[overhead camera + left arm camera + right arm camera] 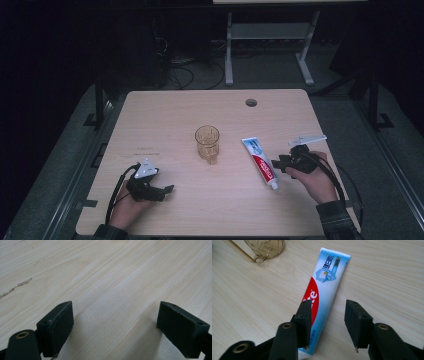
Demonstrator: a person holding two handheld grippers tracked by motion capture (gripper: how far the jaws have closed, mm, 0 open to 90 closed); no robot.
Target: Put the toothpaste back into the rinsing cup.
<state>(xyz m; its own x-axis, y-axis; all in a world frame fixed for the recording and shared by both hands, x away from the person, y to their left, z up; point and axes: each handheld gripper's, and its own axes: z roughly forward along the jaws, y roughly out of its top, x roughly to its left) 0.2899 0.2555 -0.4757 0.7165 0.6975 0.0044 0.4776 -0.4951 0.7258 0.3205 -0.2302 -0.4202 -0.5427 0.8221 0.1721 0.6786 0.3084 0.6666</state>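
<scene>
A red, white and blue toothpaste tube [260, 162] lies flat on the wooden table [165, 120], cap towards the person. My right gripper [281, 162] sits just to its right, pointing at it. In the right gripper view the tube [329, 277] runs up between the jaws of that gripper [329, 325], which stands open, one jaw over the tube's lower part and the other over bare wood. An amber glass cup [207, 143] stands upright mid-table, its base [265, 250] visible at the upper left. My left gripper [169, 189] rests near the front left, open over bare table [115, 325].
A round cable hole [251, 102] sits near the table's far edge. Beyond the table stand a white desk frame [228, 55] and floor cables [185, 75]. The front edge of the table lies just under both hands.
</scene>
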